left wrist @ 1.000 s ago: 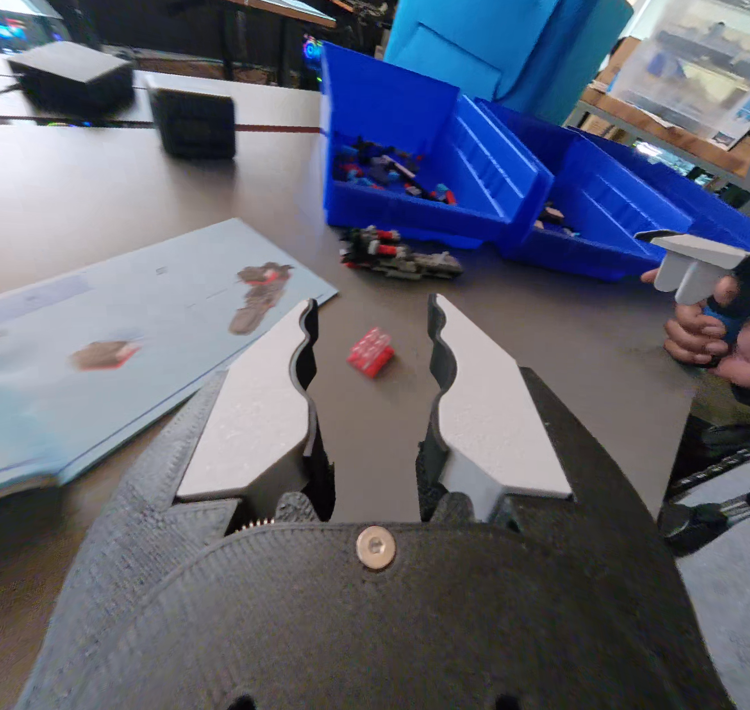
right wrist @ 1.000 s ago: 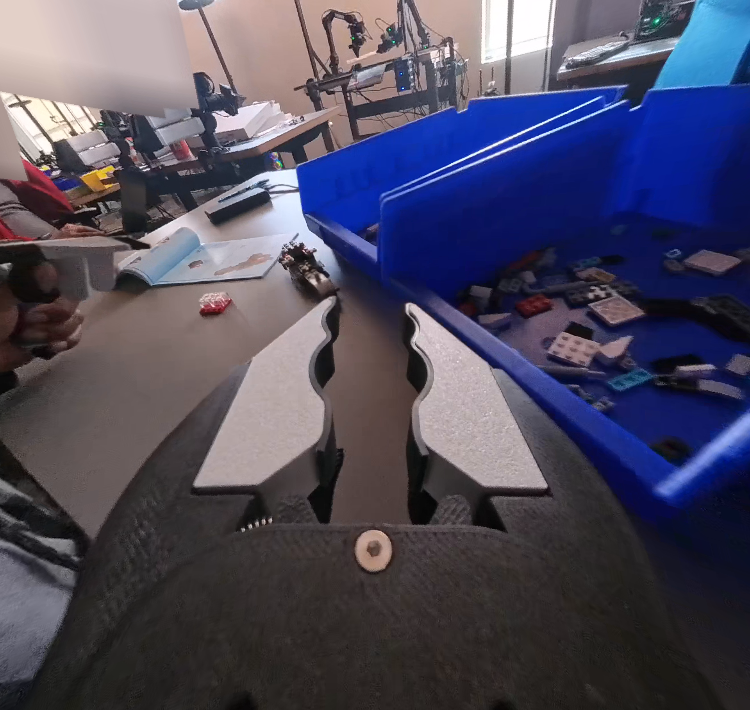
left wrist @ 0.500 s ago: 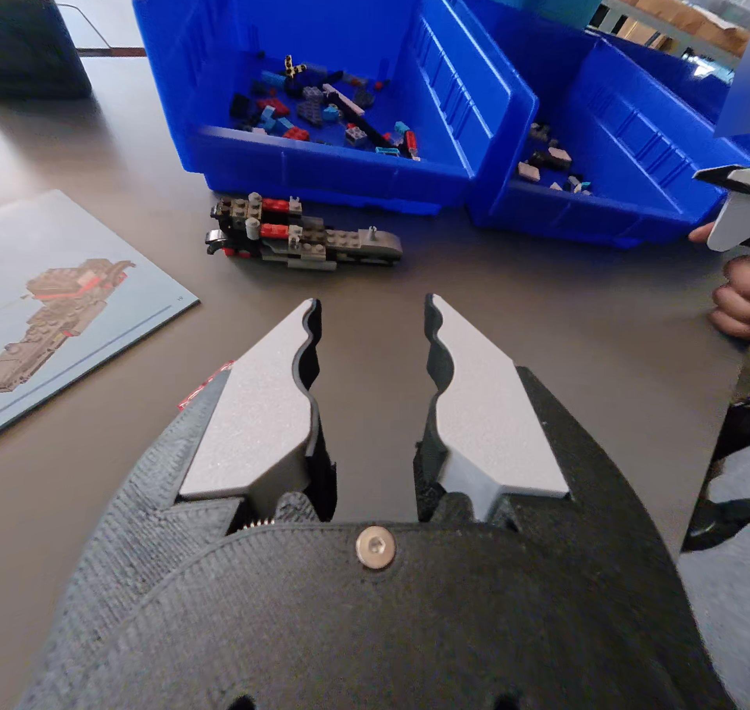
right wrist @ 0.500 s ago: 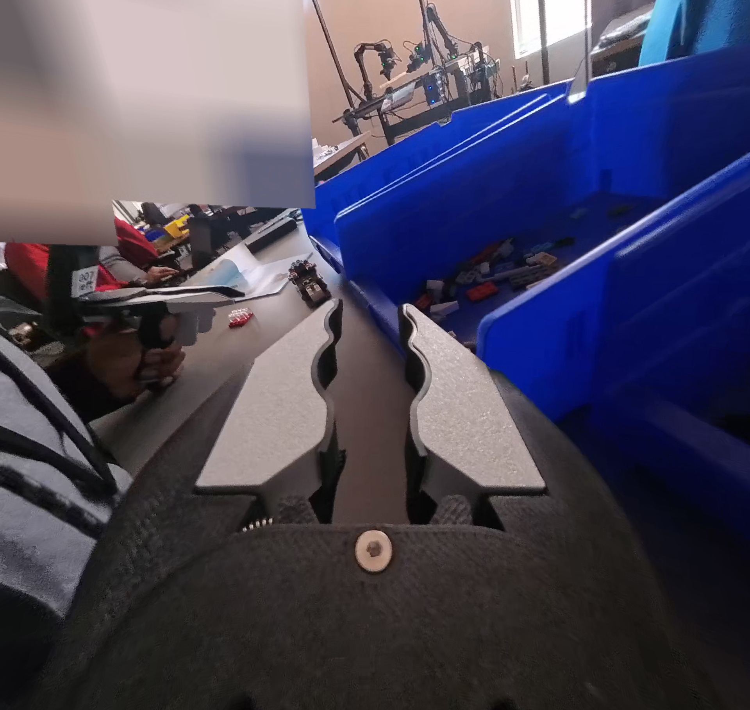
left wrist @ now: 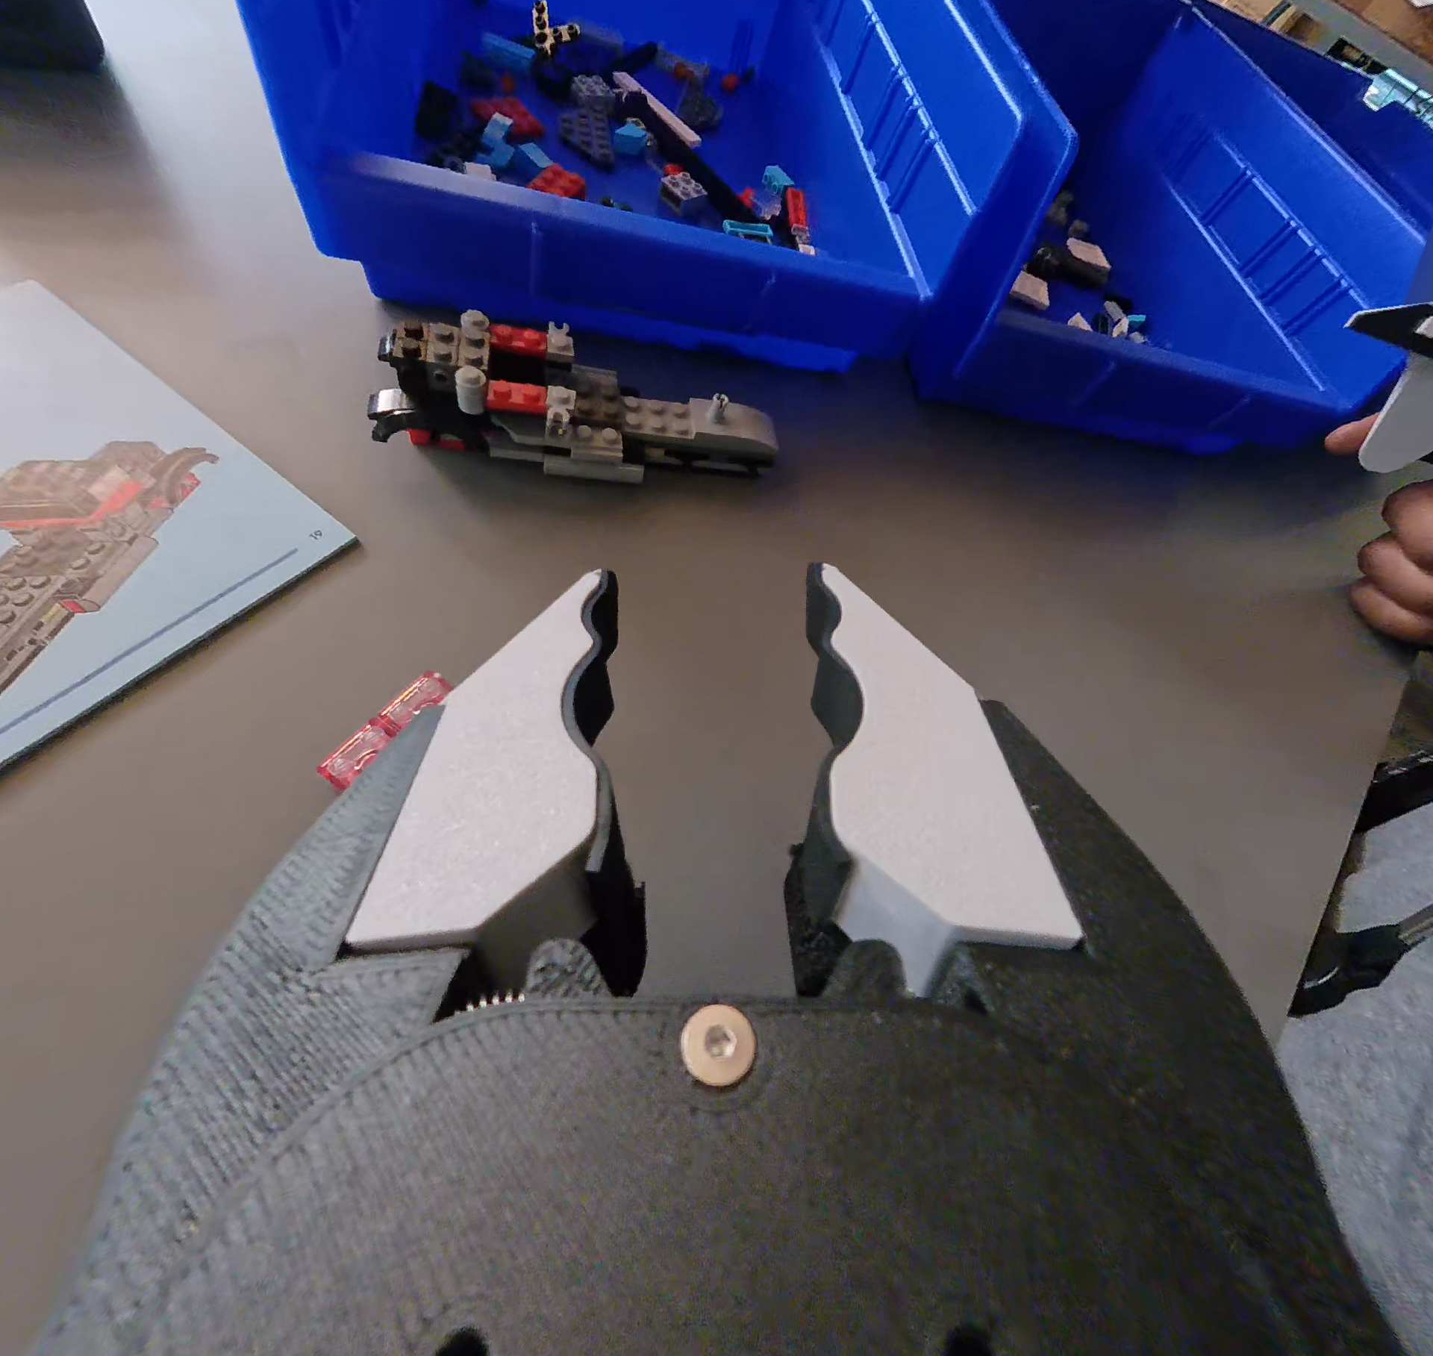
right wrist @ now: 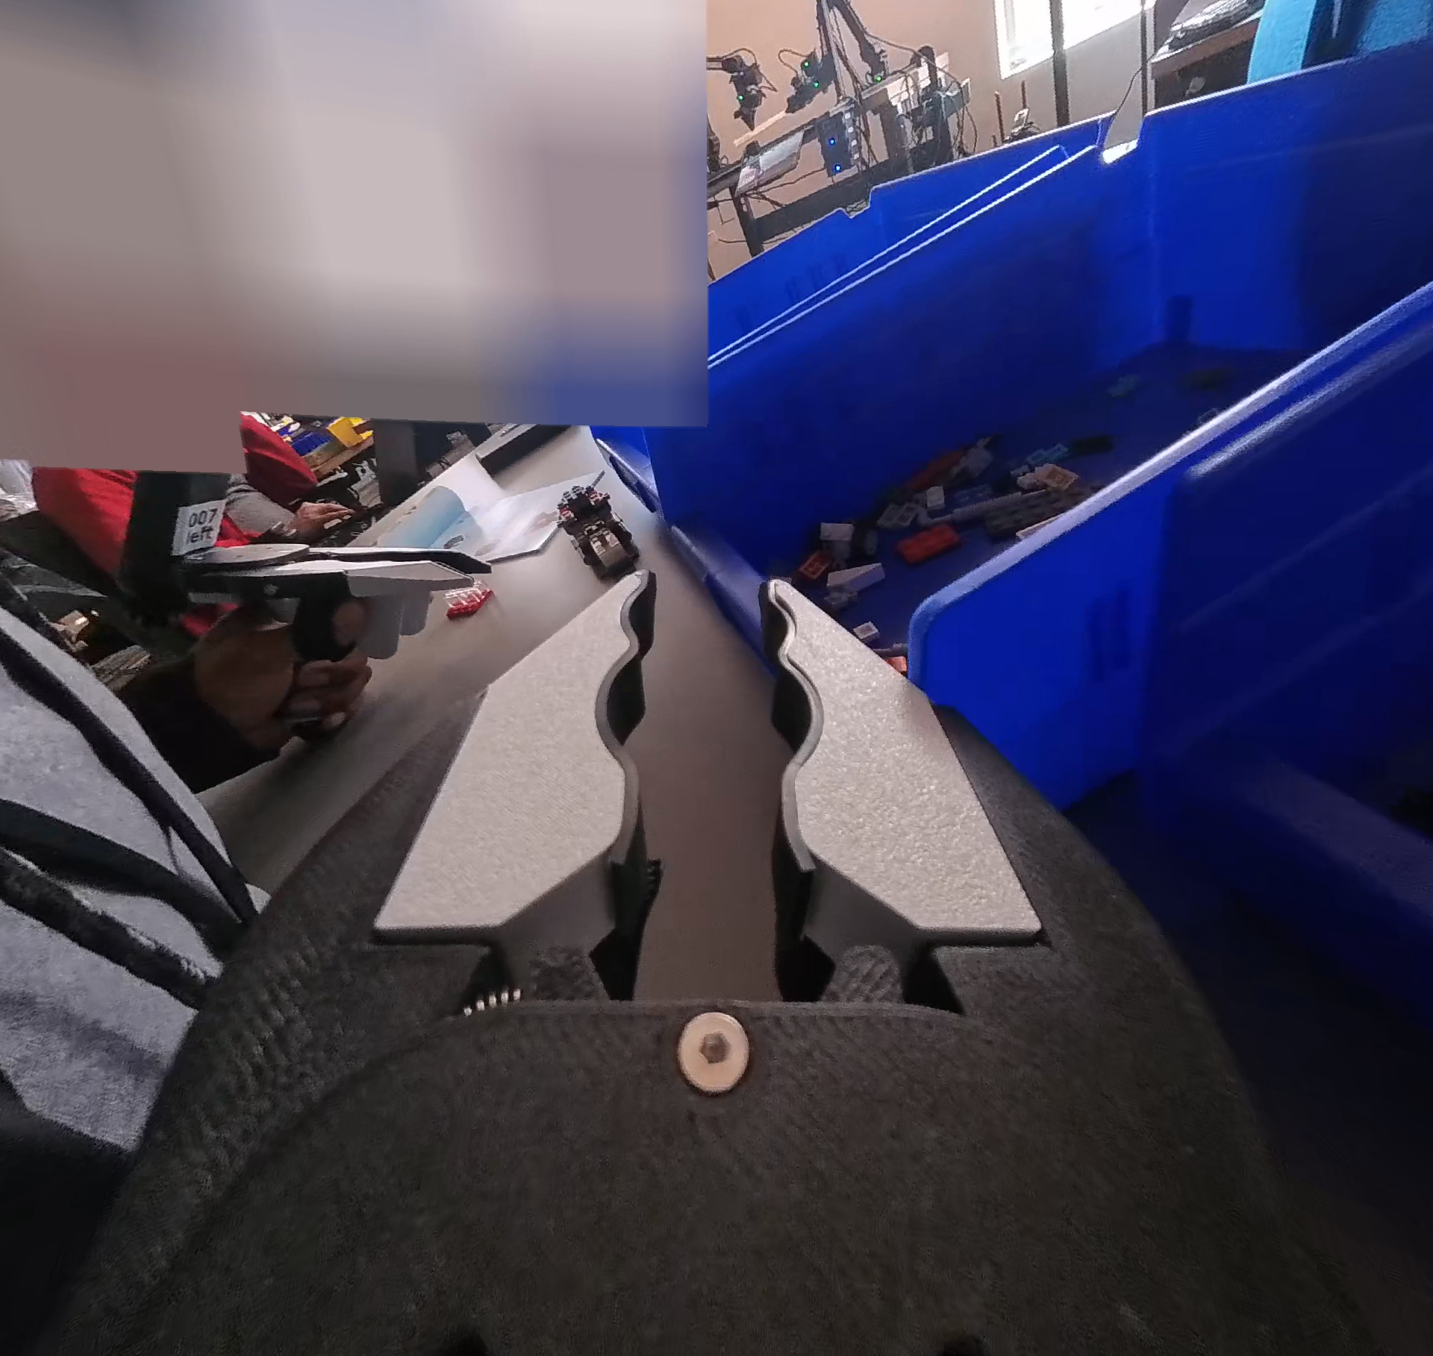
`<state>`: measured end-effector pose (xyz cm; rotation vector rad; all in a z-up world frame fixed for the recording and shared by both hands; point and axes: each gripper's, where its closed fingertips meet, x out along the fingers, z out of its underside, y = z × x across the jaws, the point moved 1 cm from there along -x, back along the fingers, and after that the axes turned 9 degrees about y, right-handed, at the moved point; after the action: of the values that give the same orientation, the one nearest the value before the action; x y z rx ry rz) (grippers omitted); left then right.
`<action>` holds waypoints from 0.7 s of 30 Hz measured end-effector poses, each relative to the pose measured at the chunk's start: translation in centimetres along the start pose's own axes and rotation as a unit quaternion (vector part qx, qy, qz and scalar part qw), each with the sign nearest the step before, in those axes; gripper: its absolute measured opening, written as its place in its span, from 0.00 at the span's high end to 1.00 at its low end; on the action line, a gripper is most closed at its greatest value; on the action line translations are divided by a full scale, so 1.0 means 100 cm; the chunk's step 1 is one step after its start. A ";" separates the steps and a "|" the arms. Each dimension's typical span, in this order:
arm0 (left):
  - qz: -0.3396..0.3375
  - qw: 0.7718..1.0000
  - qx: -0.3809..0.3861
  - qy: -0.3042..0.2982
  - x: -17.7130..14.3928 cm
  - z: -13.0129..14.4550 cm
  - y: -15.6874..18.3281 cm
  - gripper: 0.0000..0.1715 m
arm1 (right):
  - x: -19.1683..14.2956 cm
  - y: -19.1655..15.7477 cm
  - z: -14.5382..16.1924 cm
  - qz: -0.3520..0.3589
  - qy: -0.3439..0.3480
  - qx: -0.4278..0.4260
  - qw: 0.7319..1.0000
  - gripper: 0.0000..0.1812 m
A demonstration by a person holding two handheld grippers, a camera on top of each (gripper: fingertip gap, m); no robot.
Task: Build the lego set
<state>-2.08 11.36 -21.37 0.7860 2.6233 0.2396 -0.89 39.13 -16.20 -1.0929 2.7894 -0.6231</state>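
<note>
A partly built dark grey, black and red lego model (left wrist: 570, 408) lies on the table in front of the blue bins; it also shows in the right wrist view (right wrist: 597, 532). My left gripper (left wrist: 709, 582) is open and empty, a short way in front of the model. A clear red lego piece (left wrist: 384, 729) lies by its left finger, partly hidden; it shows in the right wrist view (right wrist: 469, 599) too. My right gripper (right wrist: 704, 591) is open and empty, low beside the bins. The left gripper (right wrist: 465, 567) shows there from the side.
A blue bin (left wrist: 620, 264) with several loose lego pieces stands behind the model, a second bin (left wrist: 1163, 380) to its right. An open instruction booklet (left wrist: 116, 512) lies at left. A hand (left wrist: 1396, 574) and the right gripper's finger show at the right edge. The gap from one gripper's tips to the other's is roughly 25 cm. My right tips are about 35 cm from the clear red lego piece (left wrist: 384, 729), my left tips only 6 cm.
My left gripper moved forward towards the model and bins; the clear red piece went from between its fingers to beside the left finger. My right gripper dropped lower and turned along the bins.
</note>
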 end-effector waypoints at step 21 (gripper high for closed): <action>0.010 1.000 -0.014 -0.003 0.000 0.001 -0.001 0.72 | 0.001 0.001 0.002 0.006 -0.006 -0.001 1.000 0.87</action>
<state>-2.12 11.32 -21.47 0.8024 2.6023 0.2773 -1.01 39.11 -16.41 -1.0765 2.7848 -0.6110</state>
